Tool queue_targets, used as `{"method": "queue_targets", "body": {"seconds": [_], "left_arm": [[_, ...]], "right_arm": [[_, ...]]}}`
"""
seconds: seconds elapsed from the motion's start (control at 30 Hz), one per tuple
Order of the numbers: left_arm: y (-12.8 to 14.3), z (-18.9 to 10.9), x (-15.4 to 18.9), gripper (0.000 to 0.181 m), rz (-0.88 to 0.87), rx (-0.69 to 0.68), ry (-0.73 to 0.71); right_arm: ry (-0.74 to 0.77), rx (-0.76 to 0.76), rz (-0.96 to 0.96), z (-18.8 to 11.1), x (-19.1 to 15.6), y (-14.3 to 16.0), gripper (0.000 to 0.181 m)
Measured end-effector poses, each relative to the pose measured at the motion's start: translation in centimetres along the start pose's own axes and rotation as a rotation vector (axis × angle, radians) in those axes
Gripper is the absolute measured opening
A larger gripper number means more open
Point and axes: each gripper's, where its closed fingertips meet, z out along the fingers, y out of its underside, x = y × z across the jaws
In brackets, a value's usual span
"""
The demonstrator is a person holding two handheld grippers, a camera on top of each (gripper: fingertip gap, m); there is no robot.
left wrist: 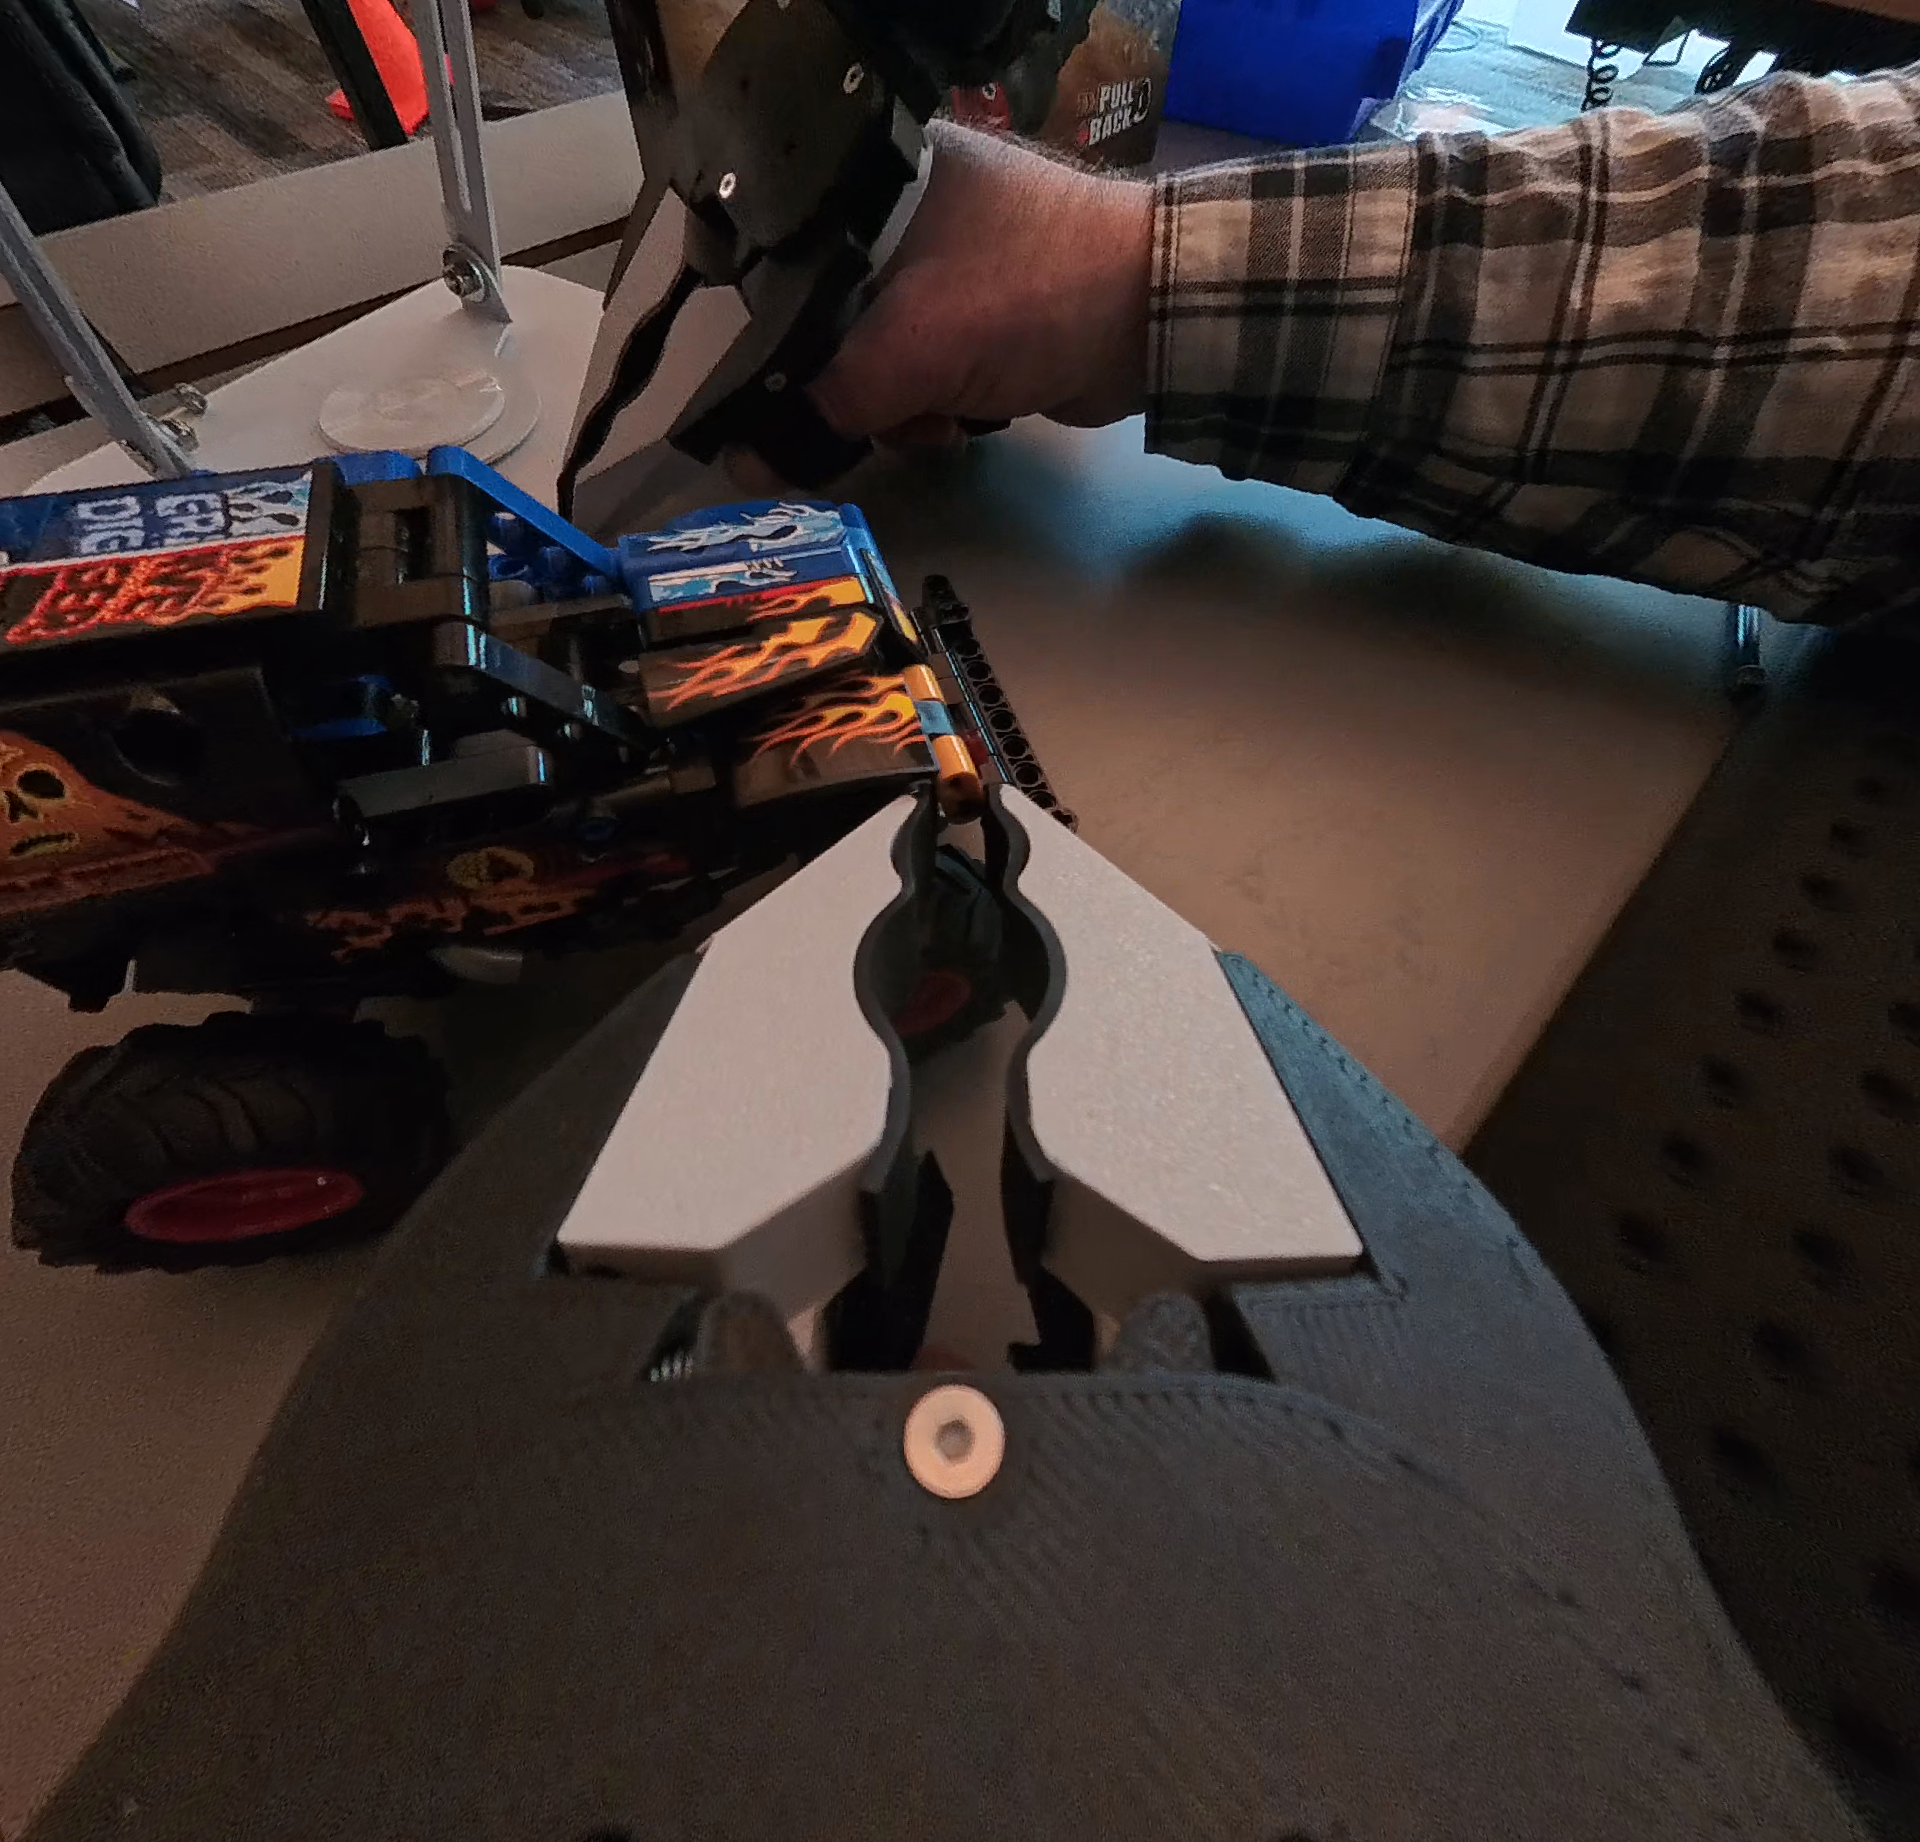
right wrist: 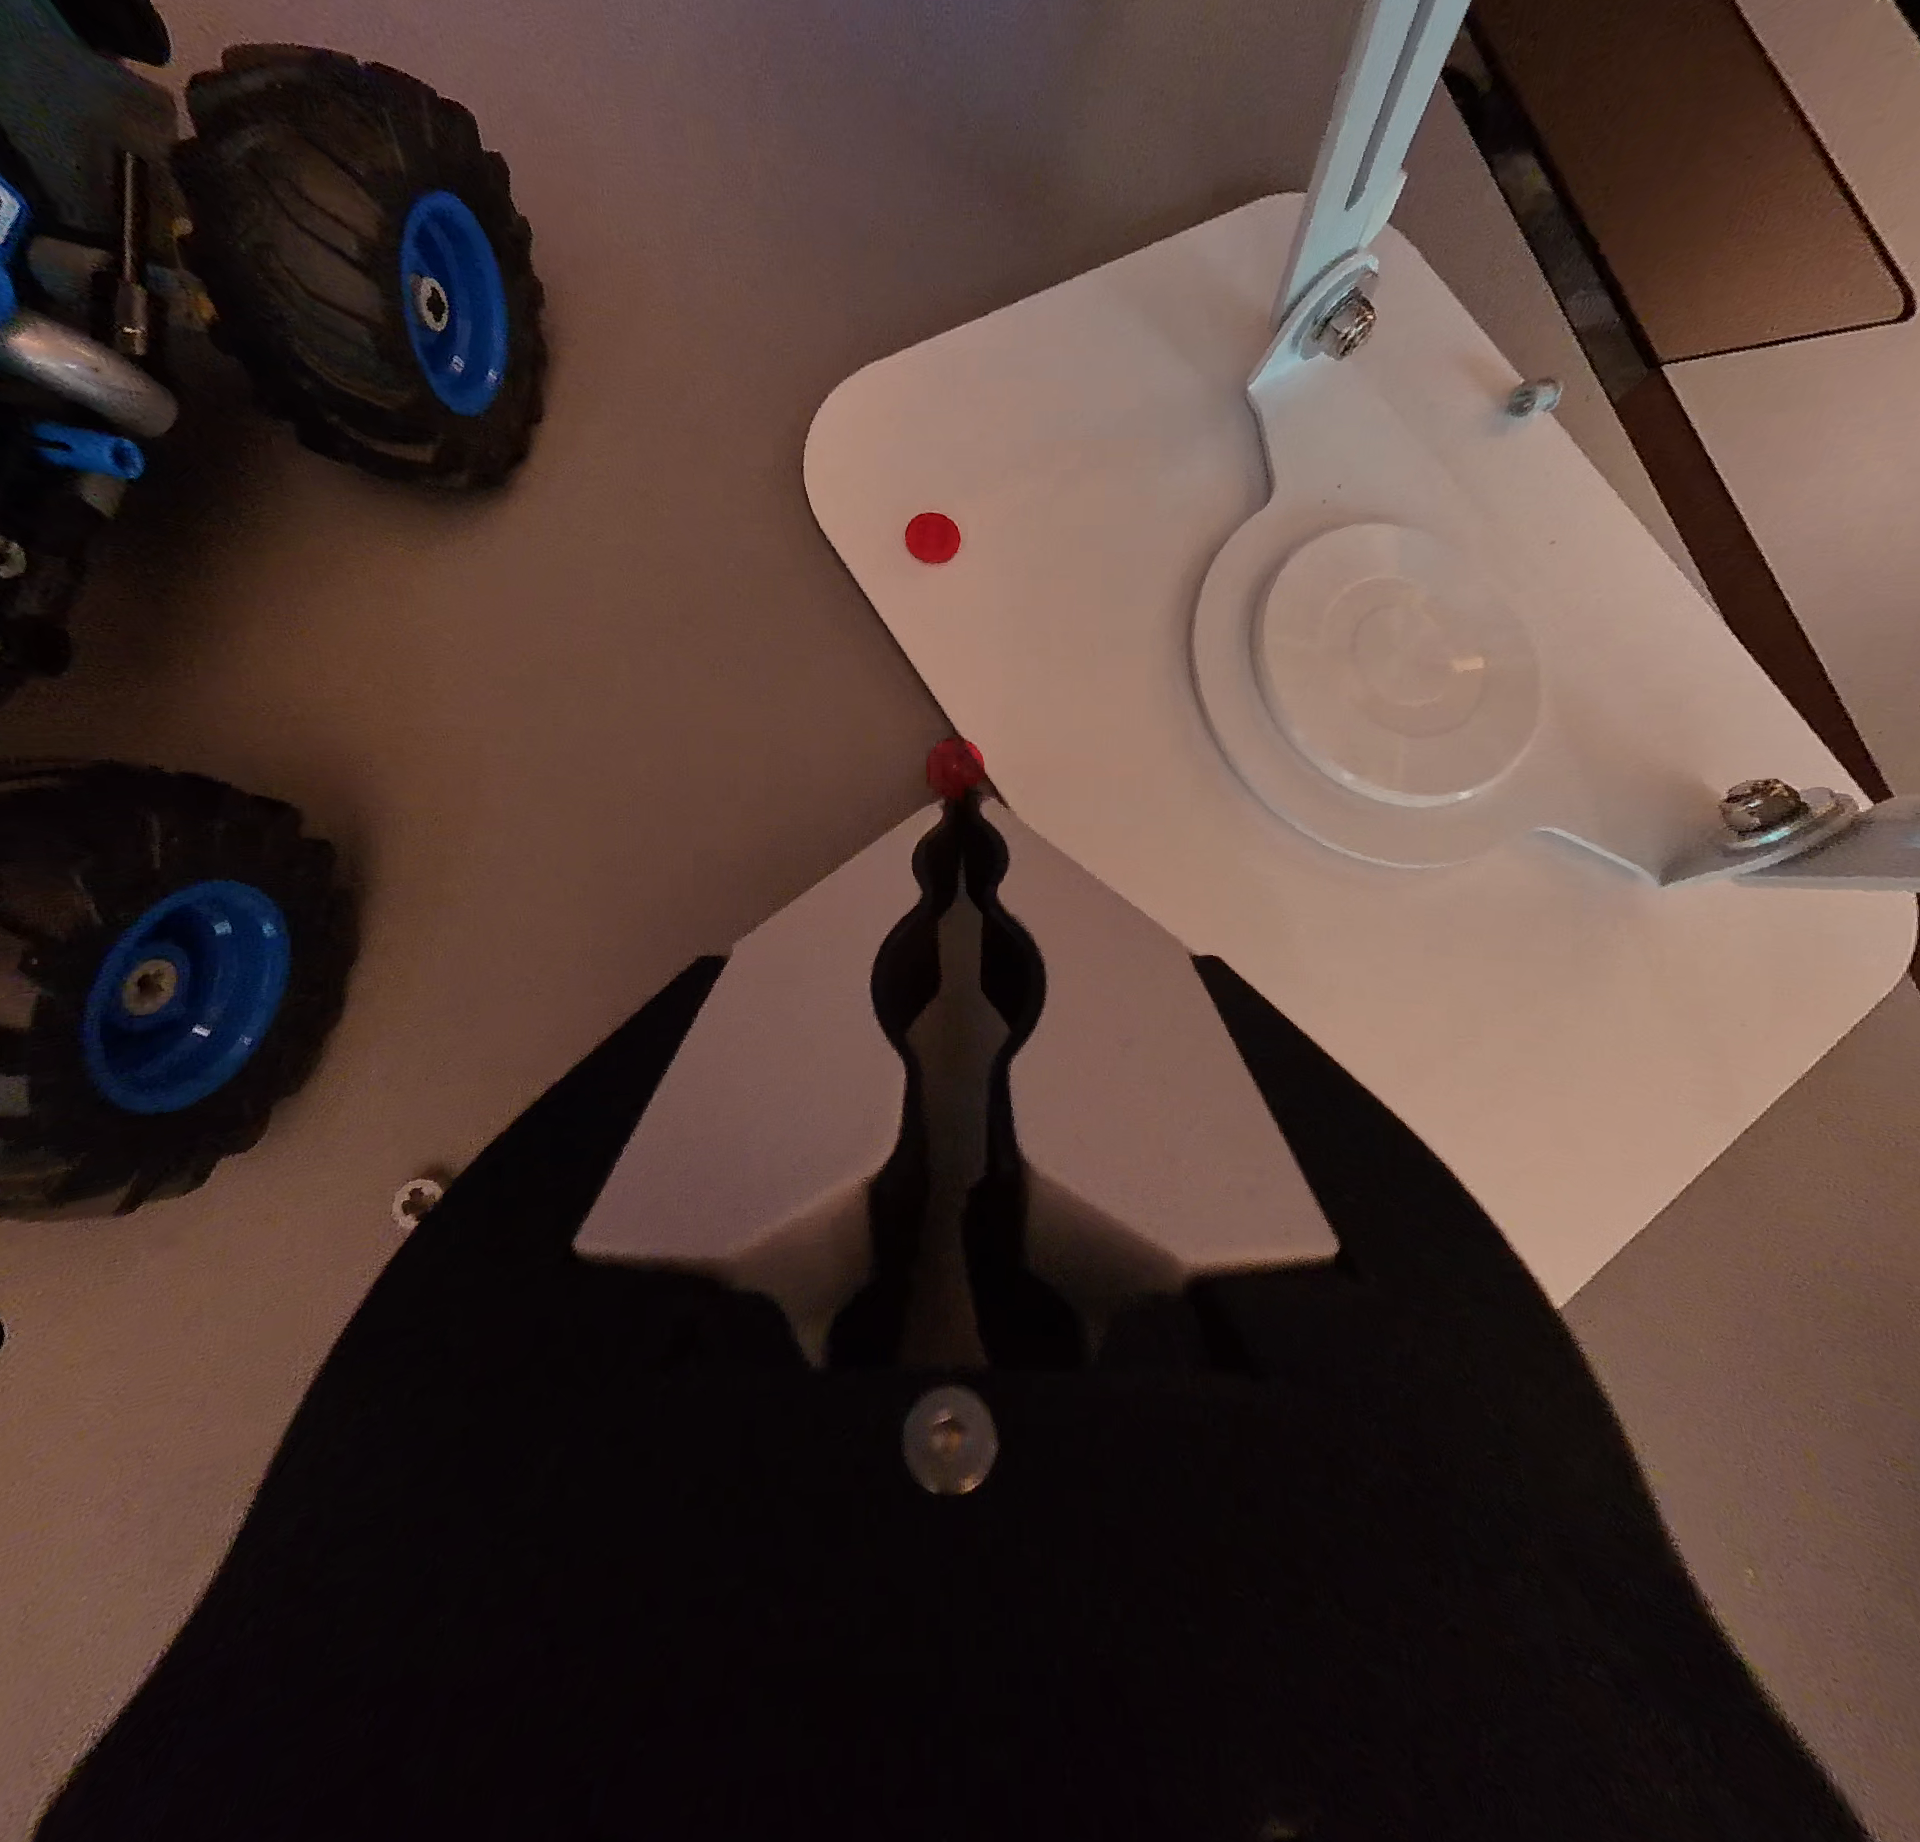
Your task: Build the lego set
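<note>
The lego monster truck [left wrist: 436, 670] stands on the table at the left, black and blue with flame stickers and a red-hubbed wheel [left wrist: 244, 1205]. My left gripper [left wrist: 958, 807] is closed around the orange pin [left wrist: 948, 743] at the truck's front end. My right gripper [right wrist: 961, 805] points straight down and is shut on a small red round piece [right wrist: 954, 766] at the edge of the white plate [right wrist: 1091, 421]. A second red round piece [right wrist: 932, 537] lies on that plate. The truck's blue-hubbed wheels [right wrist: 452, 301] are at the left. The right gripper [left wrist: 569, 488] also shows behind the truck.
The white plate is the base of a stand with metal arms [right wrist: 1351, 130]. A hand in a plaid sleeve [left wrist: 1507, 338] holds the right gripper. The lego box [left wrist: 1112, 78] and a blue bin [left wrist: 1288, 26] stand behind. A black perforated mat [left wrist: 1766, 1065] lies at the right. There is about 20 cm between the tips of the two grippers.
</note>
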Motion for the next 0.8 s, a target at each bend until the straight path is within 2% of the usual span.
{"method": "queue_targets", "body": {"seconds": [0.23, 0.3, 0.37, 0.4, 0.6, 0.77, 0.8], "left_arm": [[0.0, 0.0, 0.0, 0.008, 0.006, 0.001, -0.006], [0.0, 0.1, -0.1, 0.008, 0.003, 0.002, -0.004], [0.0, 0.1, -0.1, 0.009, 0.001, 0.0, -0.002], [0.1, 0.2, -0.1, 0.009, 0.001, -0.002, -0.002], [0.1, 0.2, -0.1, 0.01, 0.003, 0.0, -0.006], [0.1, 0.2, -0.2, 0.01, 0.001, 0.0, -0.006], [0.1, 0.2, -0.2, 0.011, 0.001, 0.0, -0.006]], "right_arm": [[-0.089, -0.022, 0.021, -0.7, -0.9, 0.5, 0.0], [-0.07, 0.02, 0.024, -1.2, -0.5, -0.1, 0.0], [-0.048, 0.051, 0.045, -1.3, 0.1, -0.7, 0.013], [-0.044, 0.052, 0.038, -1.1, 0.2, -0.9, 0.014], [-0.045, 0.023, -0.005, 0.4, -0.2, -0.9, 0.008], [-0.053, 0.018, 0.01, 0.3, -0.2, -0.8, 0.006], [-0.06, 0.019, 0.015, 0.2, -0.3, -0.7, 0.002]]}}
